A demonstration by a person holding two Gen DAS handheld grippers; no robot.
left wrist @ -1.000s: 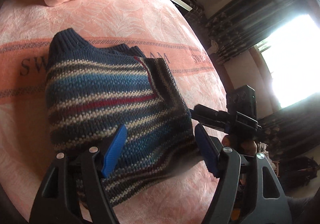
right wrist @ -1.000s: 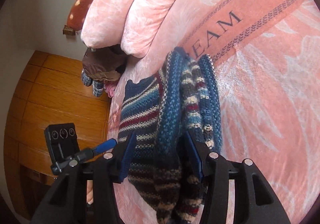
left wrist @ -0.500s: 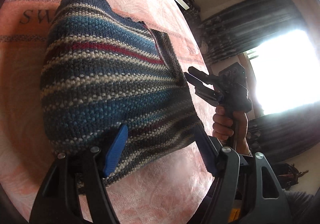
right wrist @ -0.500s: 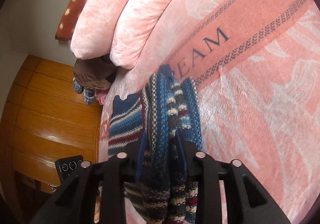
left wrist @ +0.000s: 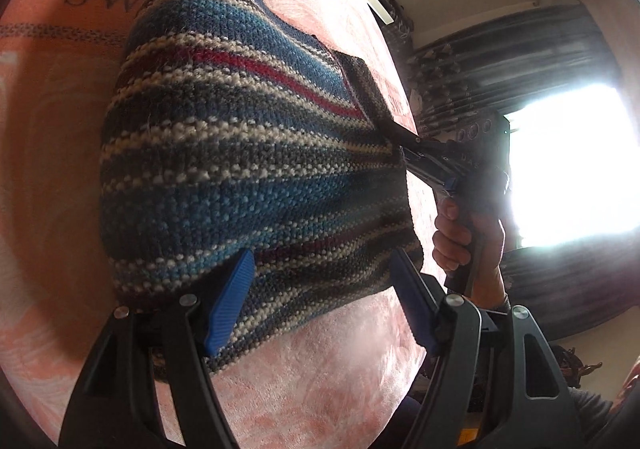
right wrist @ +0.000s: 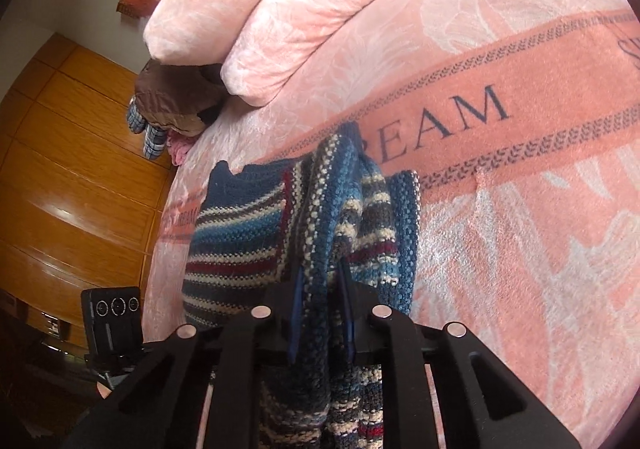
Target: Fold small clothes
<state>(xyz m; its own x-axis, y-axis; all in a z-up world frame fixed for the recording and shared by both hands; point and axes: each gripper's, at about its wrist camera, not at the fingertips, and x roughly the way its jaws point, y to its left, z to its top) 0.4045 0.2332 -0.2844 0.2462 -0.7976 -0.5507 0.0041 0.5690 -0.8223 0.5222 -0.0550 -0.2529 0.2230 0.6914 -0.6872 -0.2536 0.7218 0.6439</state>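
Note:
A striped knit sweater [left wrist: 240, 153] in blue, grey, cream and red lies folded on the pink bed blanket [left wrist: 60, 209]. My left gripper [left wrist: 320, 301] is open, its blue pads [left wrist: 230, 301] spread wide over the sweater's near hem. In the left wrist view my right gripper [left wrist: 424, 161], held by a hand [left wrist: 468, 241], pinches the sweater's right edge. In the right wrist view my right gripper [right wrist: 322, 309] is shut on a raised fold of the sweater [right wrist: 240, 241], and the knit bunches up between the fingers. The left gripper's body [right wrist: 116, 309] shows at the lower left.
Two pink pillows [right wrist: 280, 9] lie at the head of the bed, with a brown garment [right wrist: 176, 101] beside them. A wooden wardrobe [right wrist: 72, 169] stands past the bed's edge. A bright window [left wrist: 572, 169] and dark curtains [left wrist: 500, 57] lie beyond the other side.
My right gripper has shut on the sweater's edge fold. The left gripper has moved in closer over the sweater's hem and stays open.

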